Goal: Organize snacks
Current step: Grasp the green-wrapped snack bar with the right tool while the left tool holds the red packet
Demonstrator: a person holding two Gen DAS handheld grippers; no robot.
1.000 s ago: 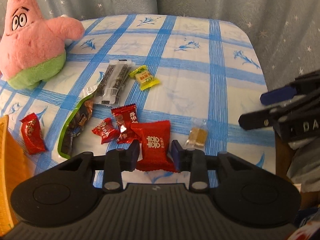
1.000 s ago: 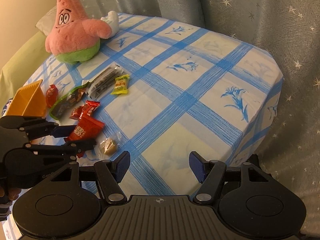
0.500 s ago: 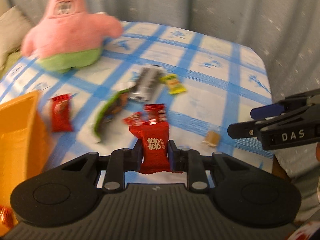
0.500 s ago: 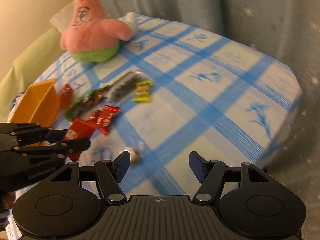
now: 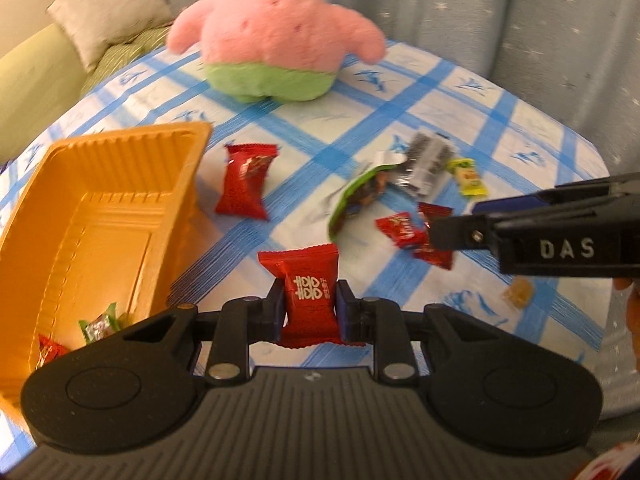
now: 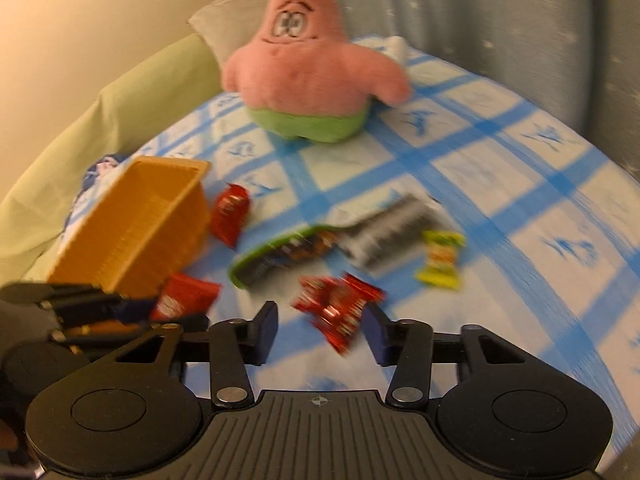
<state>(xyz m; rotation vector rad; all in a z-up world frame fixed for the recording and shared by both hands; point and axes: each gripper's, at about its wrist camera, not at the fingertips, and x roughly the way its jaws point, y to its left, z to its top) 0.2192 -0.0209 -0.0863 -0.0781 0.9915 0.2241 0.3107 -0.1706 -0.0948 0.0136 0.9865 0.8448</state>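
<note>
Between the two fingers of my left claw (image 5: 310, 312) sits a big red candy packet with white marks (image 5: 308, 298). The fingers squeeze it on both sides and it is up off the counter with the blue and white checked cloth (image 5: 472, 116). Just to the left of it is the orange plastic tray (image 5: 92, 216). Down in the tray's near corner I see a small green wrapped candy (image 5: 100, 326) and a bit of a small red one (image 5: 48, 354).

My right claw (image 6: 322, 330) has its fingers apart and holds nothing. It hangs over two small red shiny candies (image 6: 338, 308) that lie touching each other on the cloth. I cannot tell if its fingers touch them, as the picture is blurry.

More snacks lie on the counter. A red puffy packet (image 5: 244, 186) rests just beside the tray's far right corner. A long dark packet with a green edge (image 5: 358, 198) lies near the middle, and its far end touches a silver and black striped packet (image 5: 424, 160). A little yellow wrapped candy (image 5: 468, 176) sits just beside that. A small brown candy in clear wrap (image 5: 520, 294) lies near the right edge of the counter.

At the far side sits a pink star-shaped plush toy with green shorts (image 5: 276, 32).
</note>
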